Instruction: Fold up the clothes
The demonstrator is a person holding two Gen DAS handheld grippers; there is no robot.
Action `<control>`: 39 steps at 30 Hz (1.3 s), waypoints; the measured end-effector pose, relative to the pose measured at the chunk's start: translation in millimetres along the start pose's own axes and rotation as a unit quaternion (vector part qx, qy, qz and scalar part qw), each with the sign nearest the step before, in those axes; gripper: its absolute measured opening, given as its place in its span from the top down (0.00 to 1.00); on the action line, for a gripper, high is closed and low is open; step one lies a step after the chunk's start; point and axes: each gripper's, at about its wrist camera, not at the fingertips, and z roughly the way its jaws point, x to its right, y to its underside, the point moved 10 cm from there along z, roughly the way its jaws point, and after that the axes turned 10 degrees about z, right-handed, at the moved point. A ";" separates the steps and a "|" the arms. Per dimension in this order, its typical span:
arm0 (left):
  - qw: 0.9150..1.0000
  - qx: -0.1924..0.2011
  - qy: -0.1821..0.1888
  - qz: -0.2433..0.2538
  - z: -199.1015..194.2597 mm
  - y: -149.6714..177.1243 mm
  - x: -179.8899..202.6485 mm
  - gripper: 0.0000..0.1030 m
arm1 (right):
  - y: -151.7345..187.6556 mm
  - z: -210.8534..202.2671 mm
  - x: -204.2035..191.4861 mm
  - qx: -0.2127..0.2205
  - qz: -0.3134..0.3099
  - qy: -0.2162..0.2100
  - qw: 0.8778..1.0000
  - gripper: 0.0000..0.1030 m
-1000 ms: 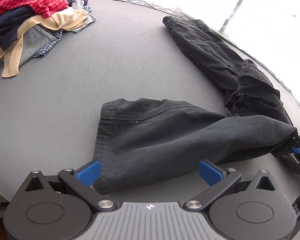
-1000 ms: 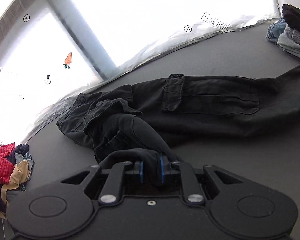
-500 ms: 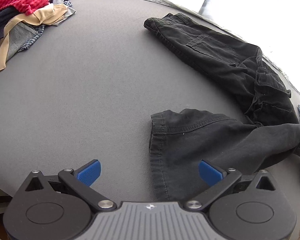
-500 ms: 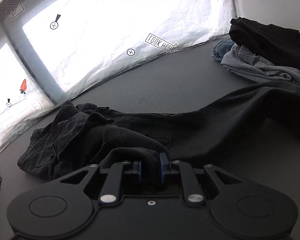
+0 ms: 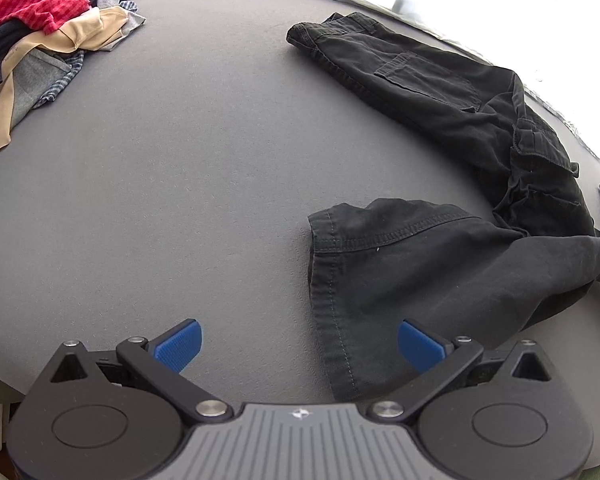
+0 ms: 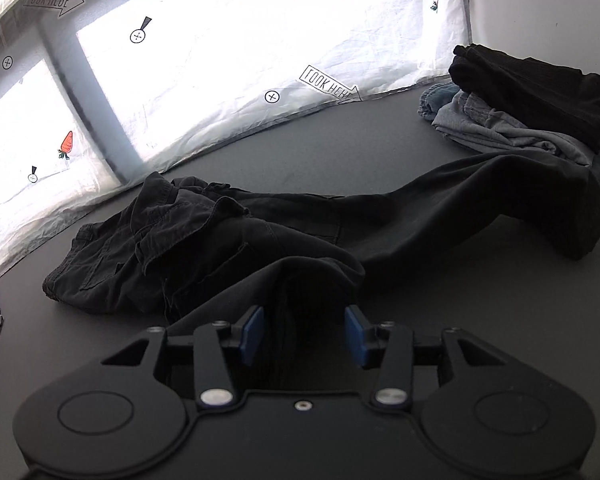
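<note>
Black cargo pants (image 5: 440, 84) lie on my grey table (image 5: 180, 160), bent in a V; far leg runs long toward the back-left, near leg's hem (image 5: 332, 280) points left; my left gripper (image 5: 298, 340) gapes wide, holding nothing; my right gripper (image 6: 302, 334) spread partway, fabric fold between pads, not clamped.

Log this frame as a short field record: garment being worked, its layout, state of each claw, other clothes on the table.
garment: black cargo trousers
layout: spread unfolded on the grey table, bent at the bunched waist; nearer leg's hem points toward the left claw
left claw: open, empty, low over the table beside the hem
right claw: open, dark trouser fabric between its pads, not pinched
unsorted heap: red checked, beige, navy and grey items, far left corner
folded stack: black piece on grey and denim
</note>
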 end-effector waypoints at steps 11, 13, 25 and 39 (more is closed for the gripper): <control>0.999 -0.015 0.003 0.028 6.9 10.9 -5.4 0.00 | 74.3 -13.1 -37.4 -0.078 0.067 -0.066 0.993 0.46; 1.000 -0.013 0.000 0.028 4.7 13.1 -10.3 0.00 | 82.8 -11.6 -50.3 -0.086 0.063 -0.071 0.992 0.45; 1.000 -0.012 -0.018 -0.001 -3.2 27.3 -41.4 0.00 | 129.6 26.1 -95.1 -0.138 0.000 -0.052 0.989 0.36; 1.000 0.022 -0.018 -0.002 -5.9 9.9 -13.7 0.00 | 85.2 18.7 -7.0 -0.063 0.028 0.009 0.998 0.92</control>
